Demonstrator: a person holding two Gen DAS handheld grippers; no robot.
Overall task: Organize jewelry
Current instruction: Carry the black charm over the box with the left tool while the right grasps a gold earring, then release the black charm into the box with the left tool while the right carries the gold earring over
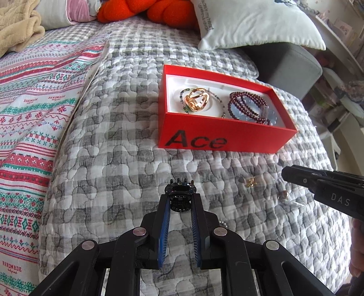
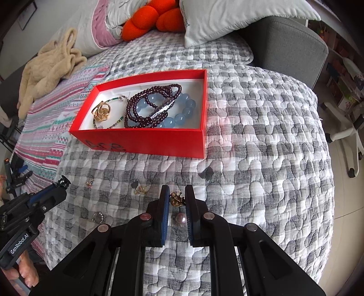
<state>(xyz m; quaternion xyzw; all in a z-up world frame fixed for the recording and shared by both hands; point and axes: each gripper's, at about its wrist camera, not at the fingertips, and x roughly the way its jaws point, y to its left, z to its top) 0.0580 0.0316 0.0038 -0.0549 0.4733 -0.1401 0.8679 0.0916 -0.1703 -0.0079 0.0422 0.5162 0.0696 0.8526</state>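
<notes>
A red box (image 1: 193, 139) marked "Ace" lies on the checked quilt. It holds a gold clip (image 1: 197, 100), a thin beaded strand, dark red bead bracelets (image 2: 145, 107) and a pale blue bead bracelet (image 2: 182, 113). My left gripper (image 1: 180, 197) is shut on a small black claw clip (image 1: 180, 190), a little short of the box's near wall. My right gripper (image 2: 177, 189) is shut on a small gold earring (image 2: 176, 198) just above the quilt. A pearl earring (image 2: 182, 219) lies under its fingers. From the left wrist view, the right gripper (image 1: 287, 174) enters at the right.
Loose pieces lie on the quilt (image 2: 261, 159): a gold earring (image 2: 141, 189), a tiny charm (image 2: 89, 183) and a silver ring (image 2: 98, 217). Pillows, an orange knot cushion (image 1: 159, 11) and a beige blanket (image 2: 47, 68) lie behind. The bed edge drops off at the right.
</notes>
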